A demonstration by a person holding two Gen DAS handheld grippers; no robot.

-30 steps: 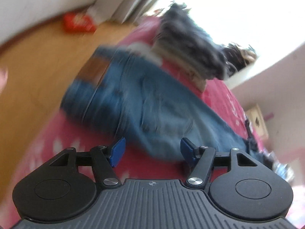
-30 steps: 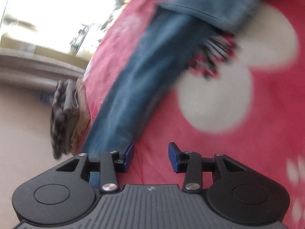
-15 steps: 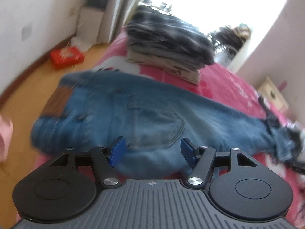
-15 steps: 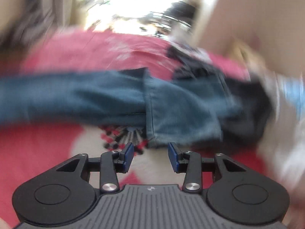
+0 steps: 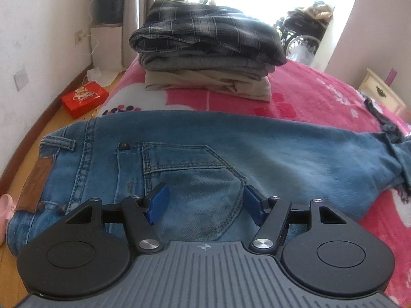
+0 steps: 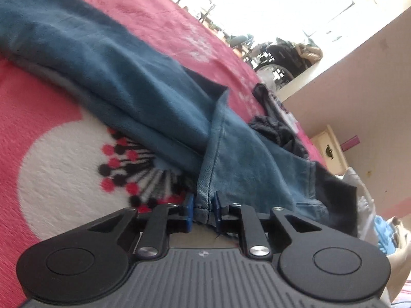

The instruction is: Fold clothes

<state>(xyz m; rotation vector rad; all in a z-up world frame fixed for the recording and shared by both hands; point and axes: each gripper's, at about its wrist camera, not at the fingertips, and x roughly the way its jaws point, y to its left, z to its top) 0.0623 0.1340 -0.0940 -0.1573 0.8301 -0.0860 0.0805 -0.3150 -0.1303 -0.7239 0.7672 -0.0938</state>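
The jeans [image 5: 205, 154] lie flat across the pink blanket [image 5: 321, 97], just before the folded stack [image 5: 205, 51]. The right gripper [image 6: 203, 210] has just closed on the leg hem [image 6: 203, 197]; that shallow bite could slip when lifted. The left gripper [image 5: 205, 202] hangs wide open over the back pocket [image 5: 192, 174], holding nothing

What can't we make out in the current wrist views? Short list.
- Left wrist: jeans near edge, hidden behind left gripper body.
- Left wrist: leg ends, cut off at right edge.
- Right wrist: hem between right gripper pads; grip depth hidden by gripper body.
- Right wrist: waistband out of frame.
- Both: window area overexposed.
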